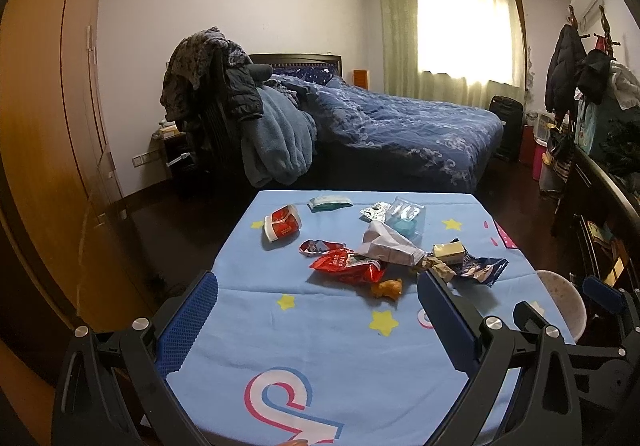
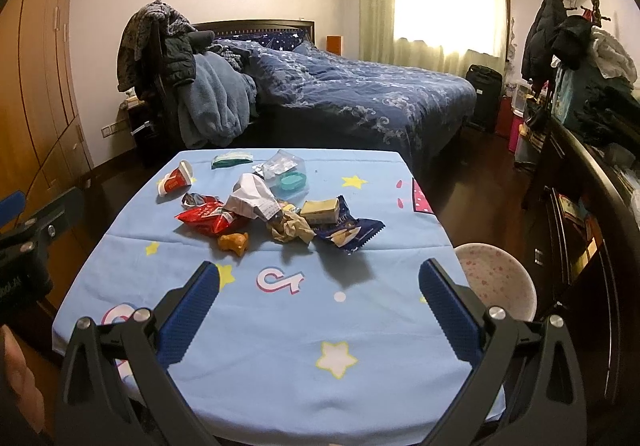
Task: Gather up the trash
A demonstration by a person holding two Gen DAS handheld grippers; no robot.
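Blue cloth with yellow stars covers the table, and through my left wrist camera my left claw hangs above its near half, fingers spread wide, nothing between them. The trash sits in a loose heap past the fingertips, toward the far half of the table. A red snack bag lies with its long axis running left to right; its white printing is too small for me to read. A squashed red-and-white paper cup lies on its side to the left, its mouth turned toward the near left. A grey paper bag slants across the heap, touching the red bag.

From my right wrist camera, my right claw also hangs spread and empty over the near edge. A dark blue wrapper lies at the heap's right end, its serrated end pointing right; the lettering on it might end in "NUT", though I can't be sure. An orange scrap sits just nearer than the red bag. A white speckled bin stands beside the table's right edge.
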